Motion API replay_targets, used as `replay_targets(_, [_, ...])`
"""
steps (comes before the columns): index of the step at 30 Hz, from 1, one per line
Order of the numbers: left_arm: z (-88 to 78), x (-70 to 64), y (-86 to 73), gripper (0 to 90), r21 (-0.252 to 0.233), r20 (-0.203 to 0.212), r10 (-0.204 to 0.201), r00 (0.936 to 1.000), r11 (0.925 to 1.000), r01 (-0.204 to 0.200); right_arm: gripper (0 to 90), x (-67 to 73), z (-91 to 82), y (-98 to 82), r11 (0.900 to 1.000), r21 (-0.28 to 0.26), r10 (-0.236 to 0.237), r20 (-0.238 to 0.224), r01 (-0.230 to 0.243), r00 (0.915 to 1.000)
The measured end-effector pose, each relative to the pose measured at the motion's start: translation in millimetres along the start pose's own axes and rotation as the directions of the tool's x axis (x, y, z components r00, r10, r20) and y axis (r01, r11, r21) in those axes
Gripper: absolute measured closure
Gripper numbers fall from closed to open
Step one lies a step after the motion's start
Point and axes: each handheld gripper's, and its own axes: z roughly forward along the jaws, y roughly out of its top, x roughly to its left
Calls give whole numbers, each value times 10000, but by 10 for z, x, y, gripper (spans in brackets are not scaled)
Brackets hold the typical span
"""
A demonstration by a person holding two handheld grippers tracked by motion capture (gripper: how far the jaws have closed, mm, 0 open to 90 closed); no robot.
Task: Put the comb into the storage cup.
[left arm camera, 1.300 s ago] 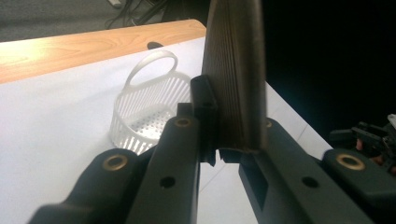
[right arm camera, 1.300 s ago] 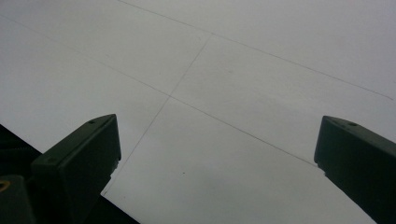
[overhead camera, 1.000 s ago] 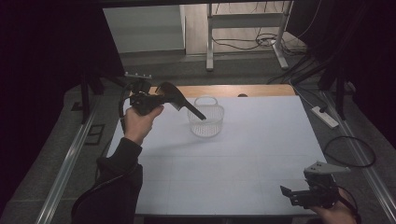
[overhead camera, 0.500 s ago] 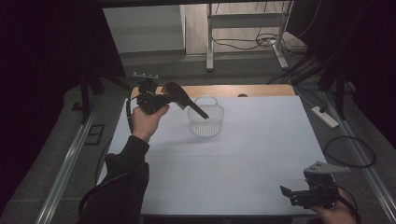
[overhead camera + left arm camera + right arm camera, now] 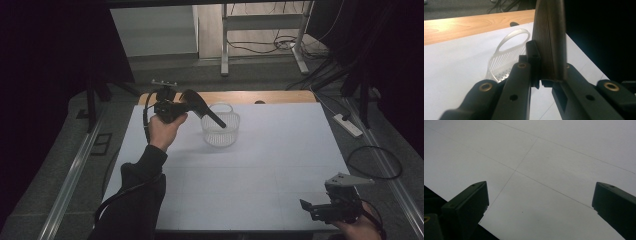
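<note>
One dark ridged object [image 5: 202, 107], long and curved, is pinched between the pressed-in jaws of the left hand-held gripper [image 5: 172, 107], its far end dipping into the clear slotted basket [image 5: 220, 131] on the white table [image 5: 280, 150]. The left arm reaches forward, raised over the table's far left. The right hand-held gripper [image 5: 312, 207] rests at the near right edge, jaws spread wide over bare table.

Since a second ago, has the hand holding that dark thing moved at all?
Yes. The left gripper and its dark comb-like tool have shifted right and down, so the tool's tip now reaches over the white basket, which stayed put.
</note>
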Motion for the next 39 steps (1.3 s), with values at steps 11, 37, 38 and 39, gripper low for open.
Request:
replay_targets(11, [161, 2, -30, 871, 27, -141, -40, 9999, 10000, 40, 11, 4, 0, -1, 10000, 13, -45, -9, 45, 10000])
replay_targets(37, [510, 109, -197, 871, 18, -189, -542, 9984, 9985, 542, 15, 2, 5, 0, 9999, 63, -81, -85, 82, 9999])
replay_targets(38, [525, 112, -203, 871, 15, -193, -568, 9982, 9984, 568, 15, 2, 6, 0, 9999, 65, -80, -88, 81, 9999])
replay_targets(39, [543, 116, -210, 871, 52, -225, -560, 9982, 9984, 561, 15, 2, 6, 0, 9999, 68, -78, -92, 79, 9999])
